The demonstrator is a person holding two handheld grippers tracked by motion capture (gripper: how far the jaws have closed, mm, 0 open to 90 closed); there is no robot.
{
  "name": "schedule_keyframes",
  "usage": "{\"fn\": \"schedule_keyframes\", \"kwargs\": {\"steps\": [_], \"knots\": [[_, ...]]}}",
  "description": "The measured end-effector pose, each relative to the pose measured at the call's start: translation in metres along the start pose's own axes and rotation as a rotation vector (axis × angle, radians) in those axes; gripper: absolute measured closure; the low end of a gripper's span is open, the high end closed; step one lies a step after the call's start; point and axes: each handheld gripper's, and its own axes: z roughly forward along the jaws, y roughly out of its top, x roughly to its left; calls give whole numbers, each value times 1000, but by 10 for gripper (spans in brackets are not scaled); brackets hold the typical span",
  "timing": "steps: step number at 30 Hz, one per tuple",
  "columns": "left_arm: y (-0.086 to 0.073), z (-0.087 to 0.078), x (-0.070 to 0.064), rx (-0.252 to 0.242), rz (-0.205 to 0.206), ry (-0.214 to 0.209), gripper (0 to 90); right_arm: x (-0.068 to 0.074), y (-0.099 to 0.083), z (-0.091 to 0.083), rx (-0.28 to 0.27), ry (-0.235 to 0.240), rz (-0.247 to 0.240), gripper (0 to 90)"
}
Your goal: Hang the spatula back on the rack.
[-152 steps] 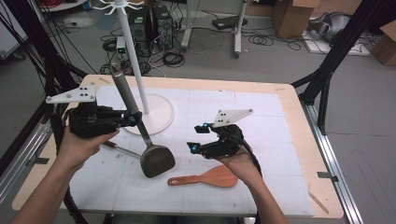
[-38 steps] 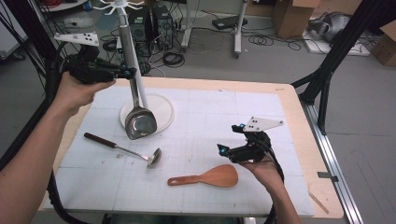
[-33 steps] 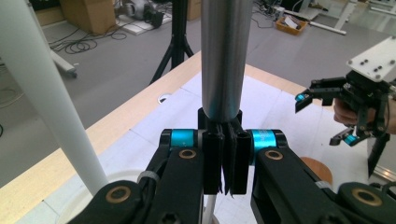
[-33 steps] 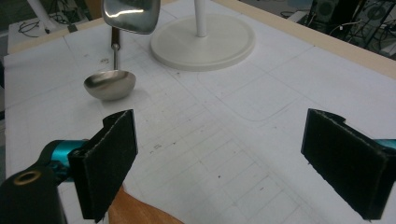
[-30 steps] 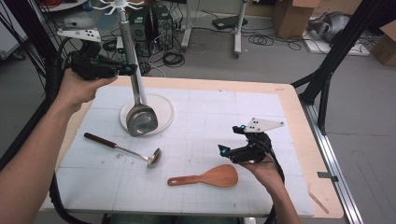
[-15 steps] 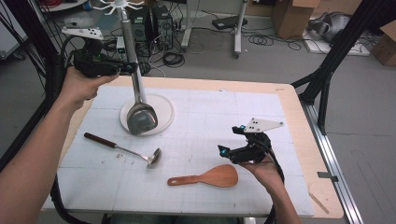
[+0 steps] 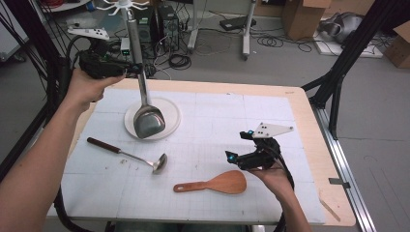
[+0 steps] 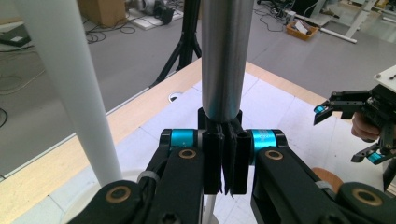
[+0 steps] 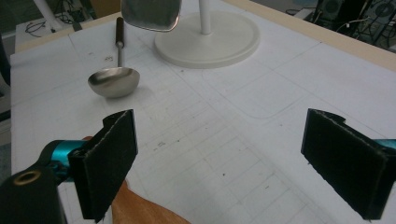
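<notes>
- The left claw (image 7: 138,70) was clamped on the steel handle of a metal spatula (image 7: 146,121), gripping it part-way up the shaft; in the left gripper view the jaws pressed together around the handle (image 8: 223,60).
- The spatula hung nearly upright, its blade above the round white base (image 7: 169,123) of a stand at about 10 o'clock on the surface (image 7: 270,121); whether the blade touched the base could not be told.
- The stand's white pole (image 8: 74,88) rose just beside the held handle, at 9 o'clock from it in the left gripper view.
- The right claw (image 7: 240,145) stood wide apart and empty, low over the surface at about 4 o'clock.
- A wooden spatula (image 7: 215,183) lay flat just beside the right hand (image 7: 273,179), at 9 o'clock from it.
- A steel ladle (image 7: 130,154) with a dark handle lay at about 8 o'clock on the surface, bowl toward the middle.
</notes>
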Motion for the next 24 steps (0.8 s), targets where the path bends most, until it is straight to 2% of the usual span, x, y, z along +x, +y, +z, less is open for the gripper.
{"fn": "schedule_keyframes", "kwargs": {"steps": [24], "knots": [[-6, -12, 15, 8, -33, 39, 869, 1, 0, 0, -12, 1, 2, 97]]}}
